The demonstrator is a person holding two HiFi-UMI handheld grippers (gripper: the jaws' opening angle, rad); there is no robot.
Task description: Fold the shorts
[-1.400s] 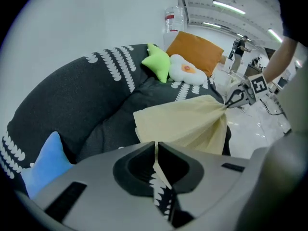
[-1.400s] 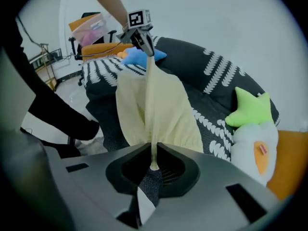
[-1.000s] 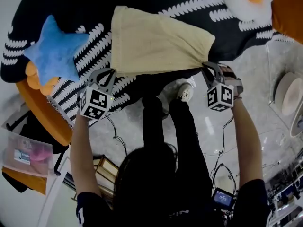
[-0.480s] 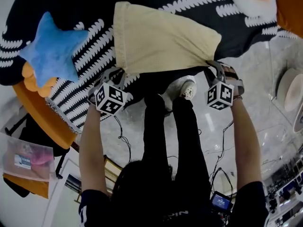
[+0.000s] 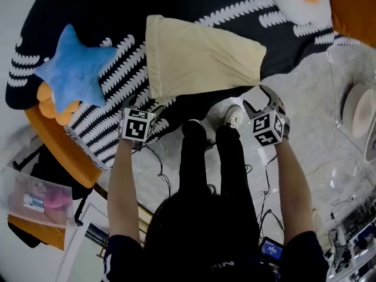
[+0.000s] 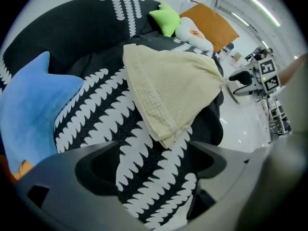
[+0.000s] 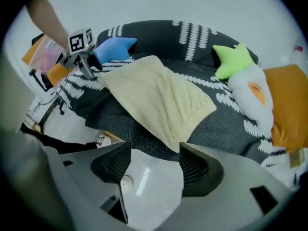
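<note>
Pale yellow knit shorts (image 5: 200, 54) lie folded flat by the front edge of the black cover with white toothed stripes (image 5: 103, 119). The left gripper (image 5: 144, 103) has just been opening its jaws; they stand wide over the cover at the shorts' near corner, gripping nothing. The right gripper (image 5: 258, 98), its jaws also just opening, hangs wide and empty past that edge, over the pale marbled floor (image 5: 329, 157).
</note>
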